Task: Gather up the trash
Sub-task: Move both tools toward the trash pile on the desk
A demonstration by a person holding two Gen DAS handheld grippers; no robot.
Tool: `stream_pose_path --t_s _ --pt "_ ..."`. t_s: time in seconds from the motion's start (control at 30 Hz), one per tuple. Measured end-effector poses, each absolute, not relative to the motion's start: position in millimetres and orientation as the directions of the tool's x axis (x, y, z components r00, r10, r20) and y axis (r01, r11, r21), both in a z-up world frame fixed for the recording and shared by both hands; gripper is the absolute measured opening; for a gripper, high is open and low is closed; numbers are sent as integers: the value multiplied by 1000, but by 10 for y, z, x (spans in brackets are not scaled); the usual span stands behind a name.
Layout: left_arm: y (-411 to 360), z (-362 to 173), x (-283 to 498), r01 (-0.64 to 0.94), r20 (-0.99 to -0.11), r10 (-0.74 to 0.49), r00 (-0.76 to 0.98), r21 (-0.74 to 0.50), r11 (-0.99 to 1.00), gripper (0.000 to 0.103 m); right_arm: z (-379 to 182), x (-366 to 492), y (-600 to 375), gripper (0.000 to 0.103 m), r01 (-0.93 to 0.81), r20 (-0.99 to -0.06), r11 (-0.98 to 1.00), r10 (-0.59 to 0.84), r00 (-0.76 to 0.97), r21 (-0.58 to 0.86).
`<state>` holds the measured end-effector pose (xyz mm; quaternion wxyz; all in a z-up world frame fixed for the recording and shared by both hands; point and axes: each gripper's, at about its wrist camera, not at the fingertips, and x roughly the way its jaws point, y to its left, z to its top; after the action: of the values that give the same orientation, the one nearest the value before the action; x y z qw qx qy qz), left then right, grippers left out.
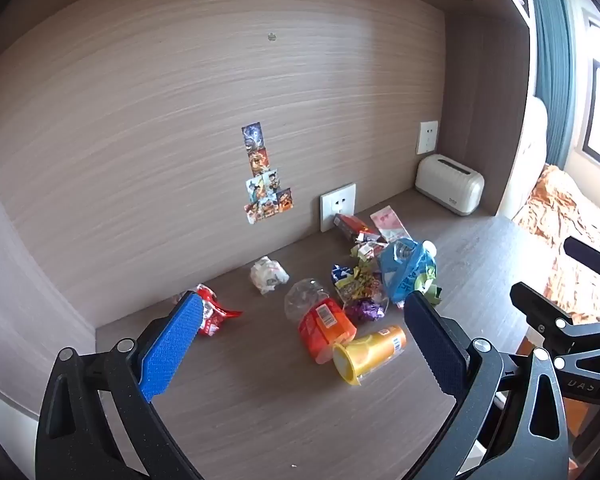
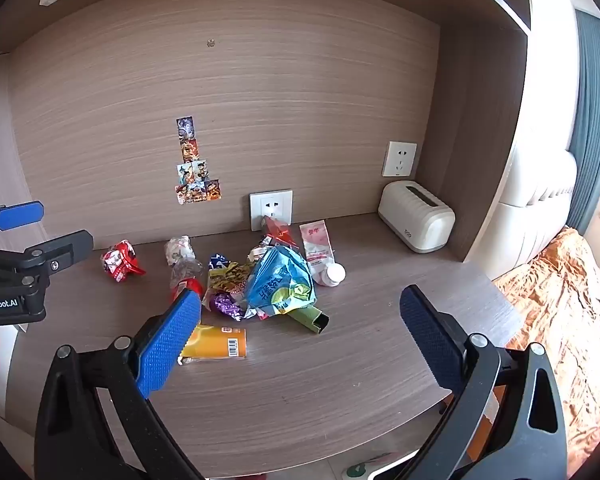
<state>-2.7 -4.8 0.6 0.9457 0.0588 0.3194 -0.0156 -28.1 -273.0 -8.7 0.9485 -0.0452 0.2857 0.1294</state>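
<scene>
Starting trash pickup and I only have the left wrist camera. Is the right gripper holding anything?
Observer: No. The right wrist view shows the right gripper open and holding nothing.
Operator: What's the green bit under the blue bag?
Observer: An olive-green box with an open end, sticking out from under the blue bag.
Operator: Anything to the right of the bag?
Observer: A white bottle lying on its side, next to the flat pink carton.
</scene>
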Motion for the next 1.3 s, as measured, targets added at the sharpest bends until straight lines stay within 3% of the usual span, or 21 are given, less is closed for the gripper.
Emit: stream_pose_path --t_s 1.3 --pt "-62 49 137 101 -613 -28 790 85 991 99 -51 -120 -2695 100 -275 -572 961 208 793 -31"
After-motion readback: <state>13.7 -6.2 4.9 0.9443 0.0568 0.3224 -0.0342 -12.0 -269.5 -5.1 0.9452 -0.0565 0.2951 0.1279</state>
